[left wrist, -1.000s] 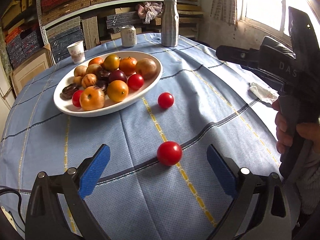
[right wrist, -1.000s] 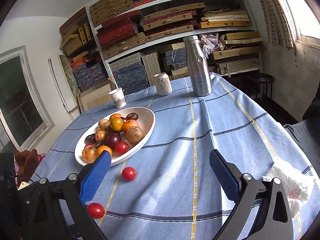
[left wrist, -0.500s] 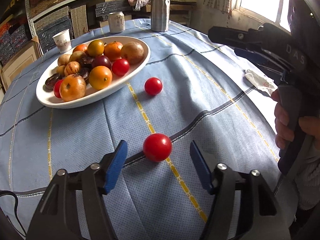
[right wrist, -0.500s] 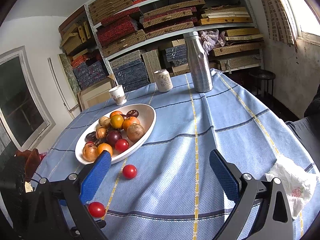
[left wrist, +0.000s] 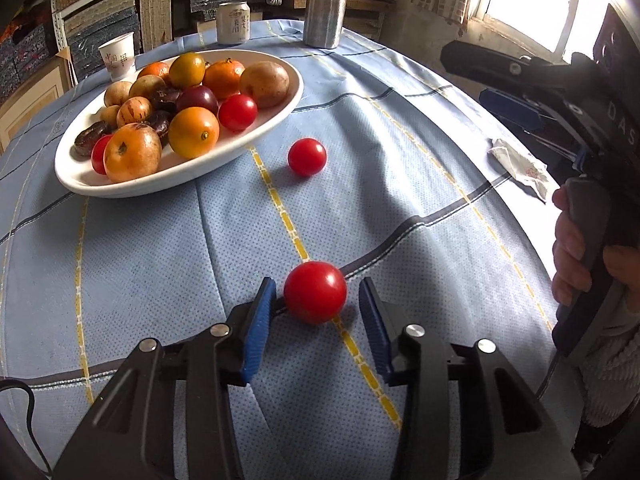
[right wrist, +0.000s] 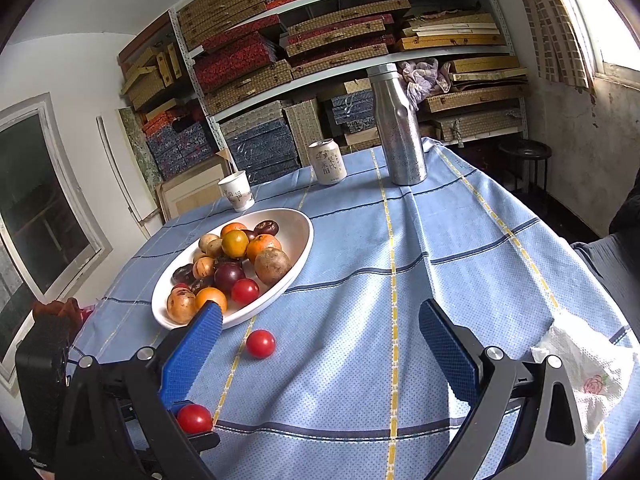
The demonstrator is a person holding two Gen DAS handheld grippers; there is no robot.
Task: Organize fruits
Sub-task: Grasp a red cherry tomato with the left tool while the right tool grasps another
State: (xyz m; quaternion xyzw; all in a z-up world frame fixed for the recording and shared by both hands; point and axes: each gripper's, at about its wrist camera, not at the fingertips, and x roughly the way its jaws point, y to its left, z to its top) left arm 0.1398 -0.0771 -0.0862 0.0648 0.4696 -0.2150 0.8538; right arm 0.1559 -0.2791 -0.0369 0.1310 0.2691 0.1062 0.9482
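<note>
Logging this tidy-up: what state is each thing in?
Left claw: closing around near tomato, not yet gripping.
Far tomato: loose on cloth.
Bowl: holding fruit.
Right claw: open, empty.
Can: upright.
Bottle: upright, capped.
Cup: upright.

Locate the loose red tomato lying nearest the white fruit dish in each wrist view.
Left wrist: tomato at upper centre, just right of the dish.
Right wrist: tomato at lower centre-left, below the dish's rim.
Shared landmark: the steel bottle at the table's far edge.
</note>
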